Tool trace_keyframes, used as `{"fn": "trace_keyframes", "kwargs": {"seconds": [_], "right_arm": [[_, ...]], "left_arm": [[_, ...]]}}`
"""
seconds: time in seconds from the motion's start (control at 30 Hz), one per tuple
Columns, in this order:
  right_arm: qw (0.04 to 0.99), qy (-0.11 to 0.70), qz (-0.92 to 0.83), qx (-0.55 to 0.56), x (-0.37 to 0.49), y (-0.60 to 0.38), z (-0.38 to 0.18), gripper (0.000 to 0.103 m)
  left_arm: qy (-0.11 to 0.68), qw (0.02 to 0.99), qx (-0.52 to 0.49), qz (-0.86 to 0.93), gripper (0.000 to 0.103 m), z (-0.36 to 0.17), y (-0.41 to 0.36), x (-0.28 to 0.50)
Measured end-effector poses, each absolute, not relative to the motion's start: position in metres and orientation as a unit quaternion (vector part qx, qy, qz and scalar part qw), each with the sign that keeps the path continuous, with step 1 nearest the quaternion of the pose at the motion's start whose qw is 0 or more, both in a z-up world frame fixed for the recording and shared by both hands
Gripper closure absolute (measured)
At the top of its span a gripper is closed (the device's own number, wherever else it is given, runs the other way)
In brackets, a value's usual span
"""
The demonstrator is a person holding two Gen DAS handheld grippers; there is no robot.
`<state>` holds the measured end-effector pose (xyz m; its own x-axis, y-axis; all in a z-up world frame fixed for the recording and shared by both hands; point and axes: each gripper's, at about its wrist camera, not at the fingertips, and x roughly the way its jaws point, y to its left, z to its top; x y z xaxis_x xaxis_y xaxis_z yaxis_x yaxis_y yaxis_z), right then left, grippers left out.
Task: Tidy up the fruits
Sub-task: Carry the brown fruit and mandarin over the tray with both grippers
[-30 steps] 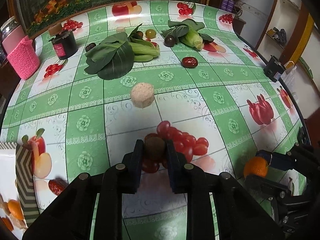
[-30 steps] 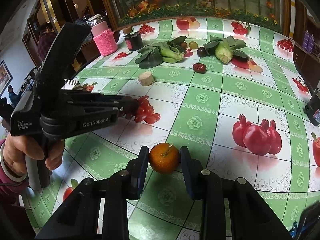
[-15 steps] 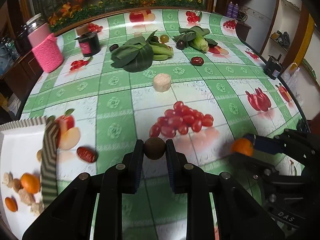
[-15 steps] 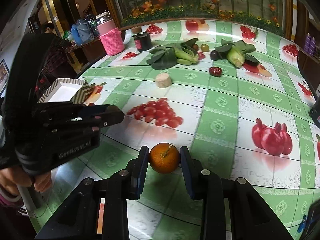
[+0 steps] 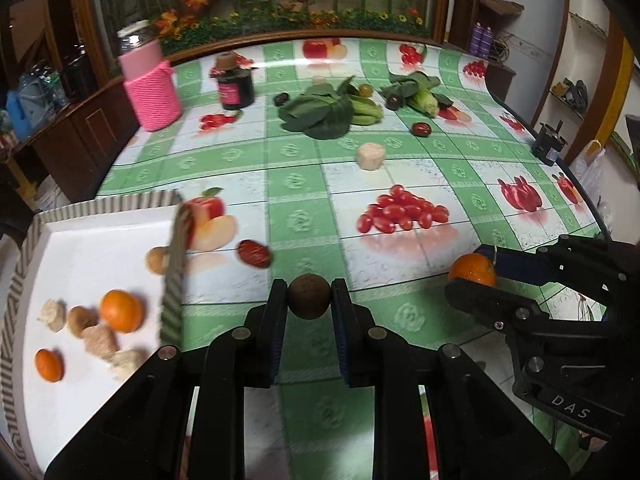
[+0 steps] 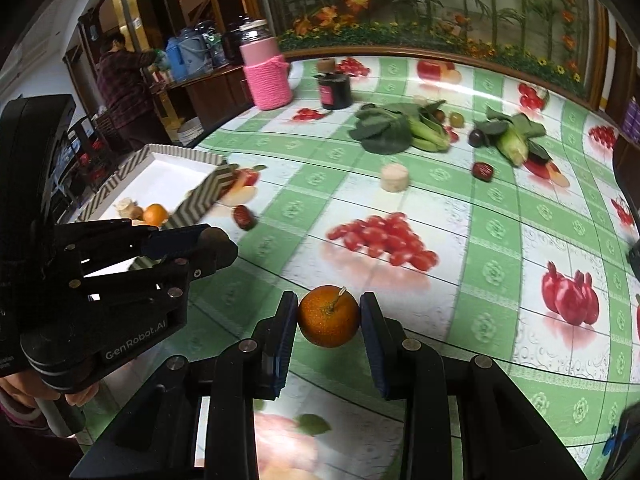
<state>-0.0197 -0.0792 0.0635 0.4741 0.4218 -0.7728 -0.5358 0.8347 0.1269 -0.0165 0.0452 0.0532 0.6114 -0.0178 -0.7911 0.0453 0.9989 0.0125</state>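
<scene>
Both my claws carry fruit above the table.

My left gripper is clamped on a small brown round fruit; my right gripper grips an orange by its sides. The white tray lies at nine o'clock of my left claw, holding oranges and pale pieces. A red date rests on the tablecloth at eleven o'clock, just beside the tray's wall.

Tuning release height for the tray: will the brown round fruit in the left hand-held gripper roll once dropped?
Probably. The brown round fruit looks near-spherical, pinched only at its sides by the left hand-held gripper. Its matte skin suggests little slip. The tray has a raised rim, likely stopping it.
</scene>
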Motion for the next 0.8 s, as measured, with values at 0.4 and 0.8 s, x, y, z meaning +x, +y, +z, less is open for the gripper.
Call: {"fn": "trace_keyframes", "kwargs": {"seconds": [0.4,0.8], "right_arm": [[0.847,0.411,0.323,-0.099,-0.036,-0.021,0.081,0.070],[0.825,0.396,0.377,-0.142,-0.050,0.048,0.088,0.070]], "left_arm": [[0.421,0.907,-0.004,0.034,0.084,0.068,0.106,-0.047],[0.421,0.903,-0.024,0.085,0.084,0.067,0.170,-0.078]]}}
